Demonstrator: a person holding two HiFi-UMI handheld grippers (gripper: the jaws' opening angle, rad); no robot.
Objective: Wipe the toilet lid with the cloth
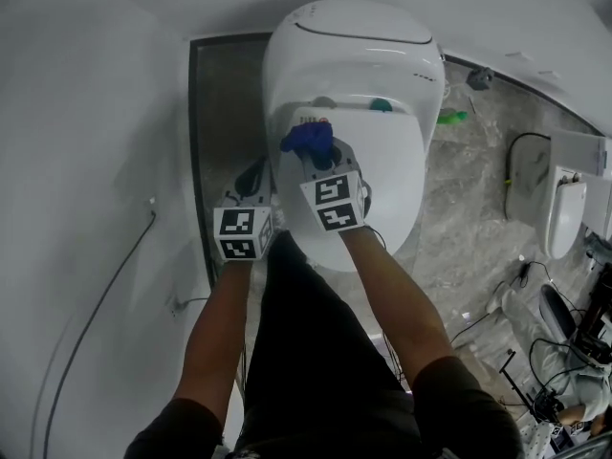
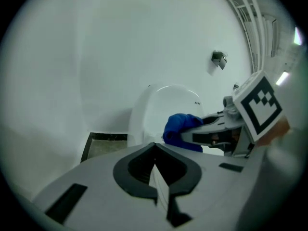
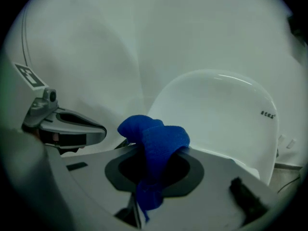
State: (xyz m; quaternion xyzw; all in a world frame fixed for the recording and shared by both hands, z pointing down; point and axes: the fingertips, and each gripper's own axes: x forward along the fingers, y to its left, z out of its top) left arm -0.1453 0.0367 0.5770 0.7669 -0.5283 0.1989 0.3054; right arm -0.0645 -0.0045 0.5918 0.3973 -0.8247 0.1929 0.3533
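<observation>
Over a glossy, rounded white toilet lid (image 1: 382, 189) beside mottled stone floor (image 1: 459, 218), the right gripper (image 1: 314, 153) pinches a crumpled blue cloth (image 1: 306, 138); the left gripper (image 1: 256, 175) is closed, empty.

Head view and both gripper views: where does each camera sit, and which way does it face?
Head view: on the person's head, facing steeply down at the toilet; both forearms, left tool and right tool show.
Left gripper view: rides the left tool, facing along its shut, empty jaws toward toilet and wall.
Right gripper view: rides the right tool, facing the toilet past jaws shut on the blue cloth.
Shared: each gripper view catches the other tool; all show the blue cloth.
</observation>
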